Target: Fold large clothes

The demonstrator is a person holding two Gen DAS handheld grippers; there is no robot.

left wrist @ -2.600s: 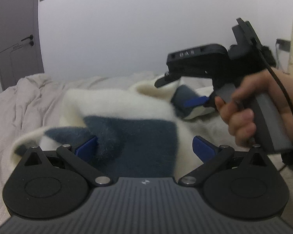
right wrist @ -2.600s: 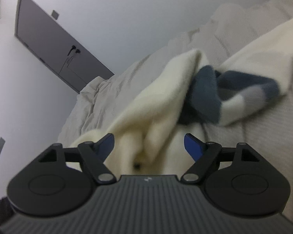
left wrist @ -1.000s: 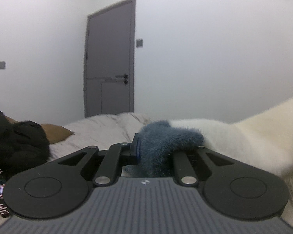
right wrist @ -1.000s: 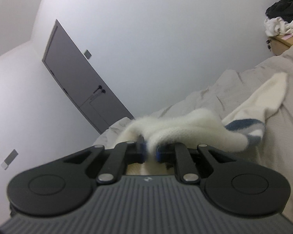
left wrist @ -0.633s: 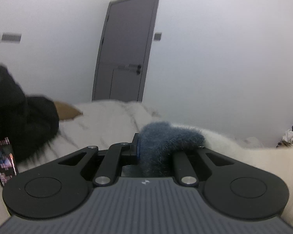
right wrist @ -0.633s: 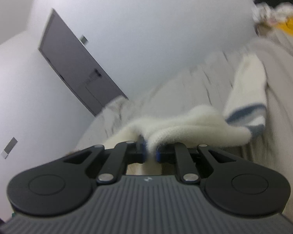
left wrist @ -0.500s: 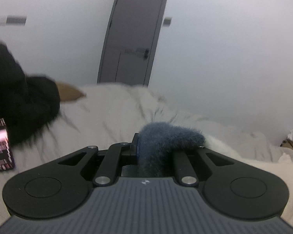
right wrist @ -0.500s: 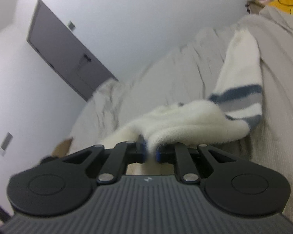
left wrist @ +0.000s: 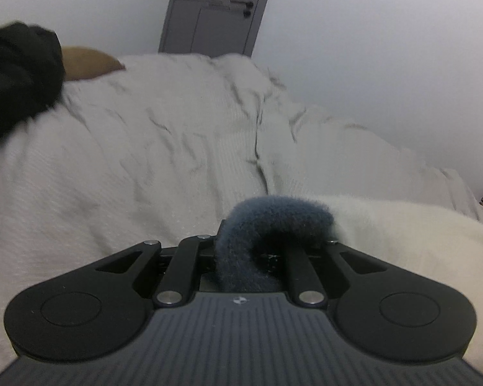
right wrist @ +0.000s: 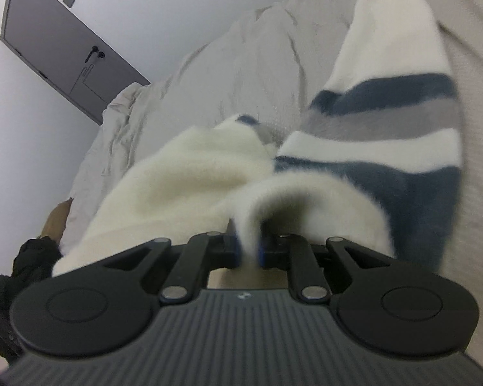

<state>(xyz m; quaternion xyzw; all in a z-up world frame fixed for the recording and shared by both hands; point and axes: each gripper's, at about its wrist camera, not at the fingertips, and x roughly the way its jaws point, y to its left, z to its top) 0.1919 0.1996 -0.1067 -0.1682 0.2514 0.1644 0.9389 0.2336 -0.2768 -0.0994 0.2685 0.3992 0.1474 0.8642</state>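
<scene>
I have the left gripper (left wrist: pixel 267 247) fingers pinching the sweater's (right wrist: pixel 190 173) blue edge and the right gripper (right wrist: pixel 249 251) fingers its cream edge over the bed (left wrist: pixel 145 148); next, I judge, lay it flat.

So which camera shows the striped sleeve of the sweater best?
The right wrist view: the striped sleeve lies spread on the bed with every band visible. The left wrist view shows no stripes, only a blue edge and cream fleece.
</scene>
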